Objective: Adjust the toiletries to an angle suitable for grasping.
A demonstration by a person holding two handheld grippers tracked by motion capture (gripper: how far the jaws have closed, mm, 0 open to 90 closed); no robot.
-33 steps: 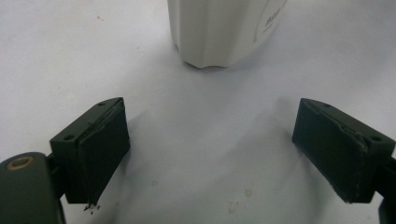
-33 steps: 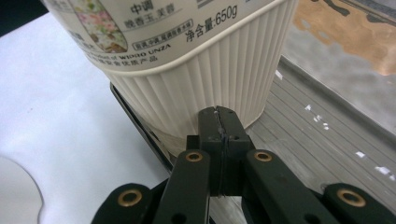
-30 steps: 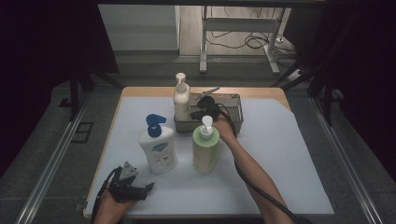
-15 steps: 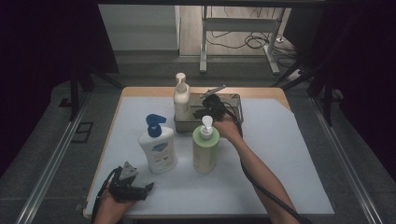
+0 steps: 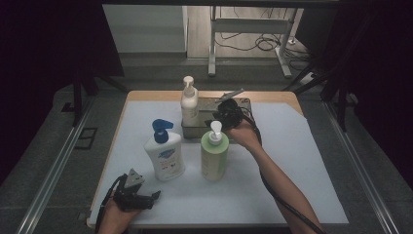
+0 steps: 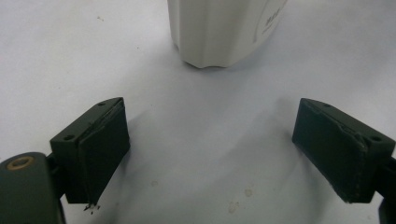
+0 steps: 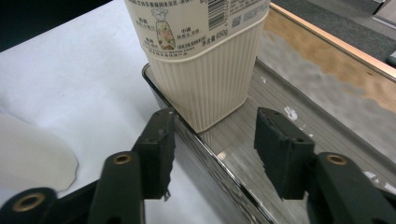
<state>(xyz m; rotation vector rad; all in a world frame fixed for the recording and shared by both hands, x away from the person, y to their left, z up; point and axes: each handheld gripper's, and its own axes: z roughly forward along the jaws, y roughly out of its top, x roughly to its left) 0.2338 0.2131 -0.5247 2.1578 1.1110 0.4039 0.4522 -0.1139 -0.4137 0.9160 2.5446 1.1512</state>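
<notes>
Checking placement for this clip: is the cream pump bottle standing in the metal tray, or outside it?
In, upright. The cream pump bottle stands with its ribbed base inside the metal tray, at the corner; the right gripper, just opening, is off it.

A green bottle (image 5: pixel 214 157) stands beside a blue-pump bottle (image 5: pixel 164 155).

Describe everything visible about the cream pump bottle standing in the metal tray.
The cream pump bottle stands upright in the left end of the metal tray, at the table's far side. It looks like plastic: a white pump head on top, a printed label with a barcode, and a ribbed lower body. Its base rests on the tray floor, close to the near rim. The right gripper points at it with fingers apart, not touching it.
</notes>
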